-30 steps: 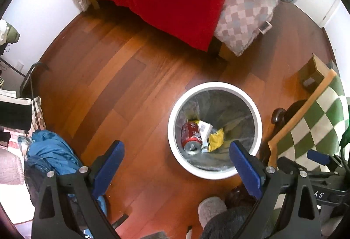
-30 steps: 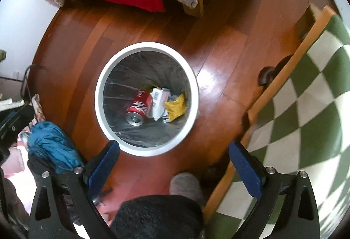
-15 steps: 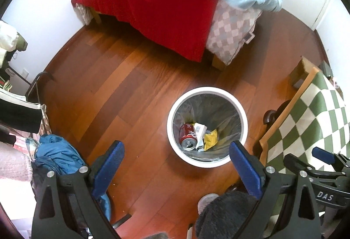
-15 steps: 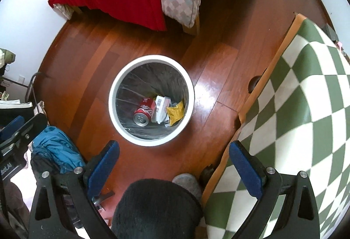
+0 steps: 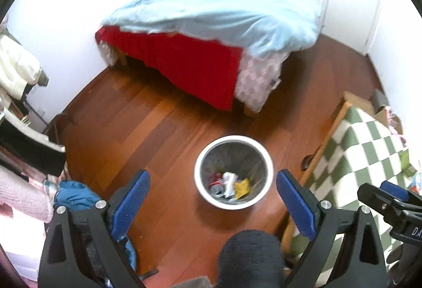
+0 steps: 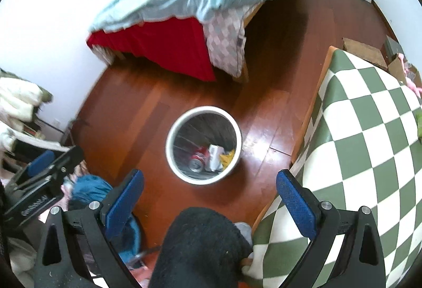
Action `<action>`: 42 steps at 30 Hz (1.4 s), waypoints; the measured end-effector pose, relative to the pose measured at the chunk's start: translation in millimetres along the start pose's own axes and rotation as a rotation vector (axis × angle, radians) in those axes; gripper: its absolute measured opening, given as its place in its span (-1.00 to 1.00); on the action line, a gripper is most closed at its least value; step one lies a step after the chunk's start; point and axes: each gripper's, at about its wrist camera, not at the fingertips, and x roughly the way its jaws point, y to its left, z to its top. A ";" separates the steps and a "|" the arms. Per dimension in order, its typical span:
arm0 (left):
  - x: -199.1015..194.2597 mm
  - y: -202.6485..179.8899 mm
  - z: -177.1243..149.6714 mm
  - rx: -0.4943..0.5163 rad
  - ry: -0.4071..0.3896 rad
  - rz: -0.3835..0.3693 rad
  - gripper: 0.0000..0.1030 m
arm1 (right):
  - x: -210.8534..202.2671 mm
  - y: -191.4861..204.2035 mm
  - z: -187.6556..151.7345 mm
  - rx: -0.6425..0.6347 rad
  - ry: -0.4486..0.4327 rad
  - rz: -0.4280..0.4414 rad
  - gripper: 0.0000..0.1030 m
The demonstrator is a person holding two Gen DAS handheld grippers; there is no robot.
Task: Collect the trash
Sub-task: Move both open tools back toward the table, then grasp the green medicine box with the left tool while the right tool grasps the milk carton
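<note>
Left gripper (image 5: 213,189): we hold it high above the floor, its blue-padded fingers spread wide with nothing between them.
Right gripper (image 6: 210,186): likewise raised, we see its fingers wide apart and empty.
Bin (image 5: 199,164): a white-rimmed round bin with a clear liner, standing upright on the wooden floor (image 5: 147,130) between the bed (image 5: 211,24) and the green-checked table (image 5: 369,145).
Trash: we find a red can (image 6: 198,160), a white carton (image 6: 215,155) and a yellow wrapper (image 6: 227,157) lying together at the bottom of the bin.
Blue garment (image 6: 89,189): heaped on the floor left of the bin.
</note>
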 end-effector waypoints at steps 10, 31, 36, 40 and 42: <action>17.7 -155.2 -6.0 0.167 0.059 -0.113 0.90 | -95.7 -150.6 -20.0 0.240 -0.106 -0.080 0.97; 130.1 -528.1 -25.7 0.569 0.349 -0.225 0.90 | -91.5 -593.3 -11.3 0.637 0.145 -0.470 0.35; 118.2 -571.5 -10.0 0.606 0.336 -0.258 0.90 | -64.0 -621.2 -10.6 0.683 0.170 -0.364 0.10; 107.1 -615.3 -5.0 0.631 0.343 -0.313 0.90 | -71.8 -628.1 -18.5 0.674 0.152 -0.382 0.07; 106.1 -643.0 -6.8 0.651 0.373 -0.339 0.90 | -85.2 -634.6 -28.1 0.684 0.137 -0.429 0.06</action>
